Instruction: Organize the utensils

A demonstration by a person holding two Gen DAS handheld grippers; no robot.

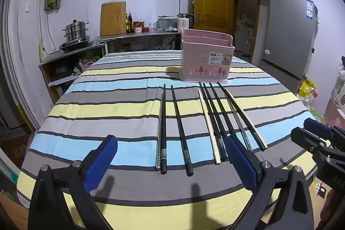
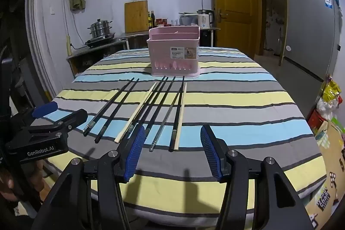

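Both claws, left [image 1: 170, 160] and right [image 2: 170, 149], are held apart, empty, near chopsticks [image 1: 180, 128] laid before the basket [image 1: 206, 57].

Your right gripper [image 2: 172, 150] hangs over the near edge of the striped tablecloth [image 2: 237, 100], its blue pads [image 2: 134, 151] spread with nothing between them. Ahead, chopsticks [image 2: 159, 109] lie in a loose row pointing to the pink basket [image 2: 174, 51]. Your left gripper [image 2: 49, 113] shows at left.
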